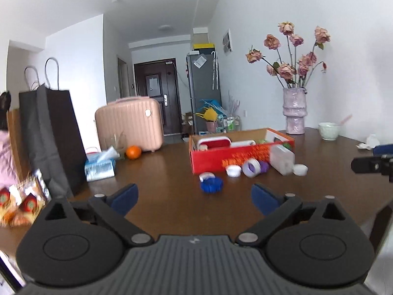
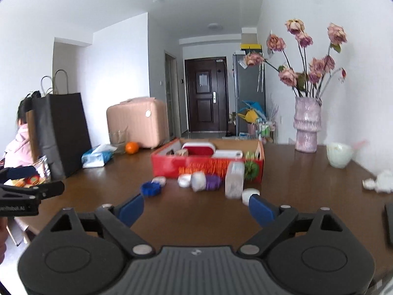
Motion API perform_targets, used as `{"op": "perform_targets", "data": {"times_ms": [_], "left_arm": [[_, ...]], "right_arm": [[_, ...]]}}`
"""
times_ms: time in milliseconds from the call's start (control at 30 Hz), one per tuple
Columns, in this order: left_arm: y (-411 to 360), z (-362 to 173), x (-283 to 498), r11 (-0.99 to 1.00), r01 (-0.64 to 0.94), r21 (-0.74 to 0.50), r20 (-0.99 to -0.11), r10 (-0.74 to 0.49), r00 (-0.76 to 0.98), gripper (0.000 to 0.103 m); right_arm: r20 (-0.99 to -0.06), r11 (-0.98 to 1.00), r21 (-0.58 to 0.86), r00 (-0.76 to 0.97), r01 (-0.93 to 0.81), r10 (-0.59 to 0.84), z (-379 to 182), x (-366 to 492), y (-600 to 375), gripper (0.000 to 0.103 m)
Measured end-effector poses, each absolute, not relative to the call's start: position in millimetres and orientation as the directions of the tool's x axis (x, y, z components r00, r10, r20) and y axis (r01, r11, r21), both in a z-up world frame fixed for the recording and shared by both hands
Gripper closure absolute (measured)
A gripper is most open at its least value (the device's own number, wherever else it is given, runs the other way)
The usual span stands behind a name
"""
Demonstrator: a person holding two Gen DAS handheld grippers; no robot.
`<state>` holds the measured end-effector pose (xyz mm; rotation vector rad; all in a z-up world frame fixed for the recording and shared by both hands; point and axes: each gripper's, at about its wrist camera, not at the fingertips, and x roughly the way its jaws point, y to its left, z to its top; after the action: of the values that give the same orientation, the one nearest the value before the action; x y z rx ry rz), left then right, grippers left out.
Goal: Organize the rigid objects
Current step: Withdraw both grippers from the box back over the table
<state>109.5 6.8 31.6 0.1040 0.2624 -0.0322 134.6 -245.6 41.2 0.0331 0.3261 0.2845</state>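
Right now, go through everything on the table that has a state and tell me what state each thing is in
left gripper: open, nothing between the fingers
right gripper: open, nothing between the fingers
red box: open at the top, partly filled
blue ring: lying flat on the table, outside the box
clear plastic case: closed, leaning on the box front
tissue pack: opened, a tissue sticking out
vase: upright, holding dried roses

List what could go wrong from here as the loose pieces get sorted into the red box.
1. The round pieces, such as the blue ring and the white and purple roll, may roll if nudged.
2. The clear plastic case appears to lean against the red box; moving its neighbours might tip it.
3. Both hand-held grippers, left and right, are open and empty; the right one's blue finger is already near the white cap.
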Motion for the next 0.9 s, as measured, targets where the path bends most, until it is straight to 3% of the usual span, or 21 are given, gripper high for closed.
{"op": "perform_targets", "data": {"times_ms": [133,333,633,800,900], "left_arm": [[7.8,21.7,95.5,0.992,0.115,0.05,-0.348,-0.091,0.933,0.001],[2.3,18.2,110.1,0.991,0.13,-0.014,-0.379,-0.126,0.917,0.001],[1.4,4.4,169.1,0.997,0.073,0.005,-0.45,-0.063,0.891,0.001],[-5.2,-3.6,222.8,0.997,0.074,0.012,-0.478,-0.059,0.876,0.015],[-10.0,-12.1,263.0,0.997,0.075,0.018,-0.497,-0.056,0.866,0.017]], "right_arm": [[-0.35,0.956,0.083,0.89,-0.281,0.292,27.3,99.2,-242.1,0.009],[-0.367,0.953,0.058,0.881,-0.298,0.298,18.5,97.7,-233.8,0.006],[-0.425,0.966,0.115,0.868,-0.231,0.258,0.4,148.1,-252.7,0.008],[-0.462,0.972,0.123,0.855,-0.202,0.236,-6.9,195.1,-266.2,0.014],[-0.484,0.976,0.121,0.847,-0.183,0.219,-13.1,228.7,-272.9,0.015]]}}
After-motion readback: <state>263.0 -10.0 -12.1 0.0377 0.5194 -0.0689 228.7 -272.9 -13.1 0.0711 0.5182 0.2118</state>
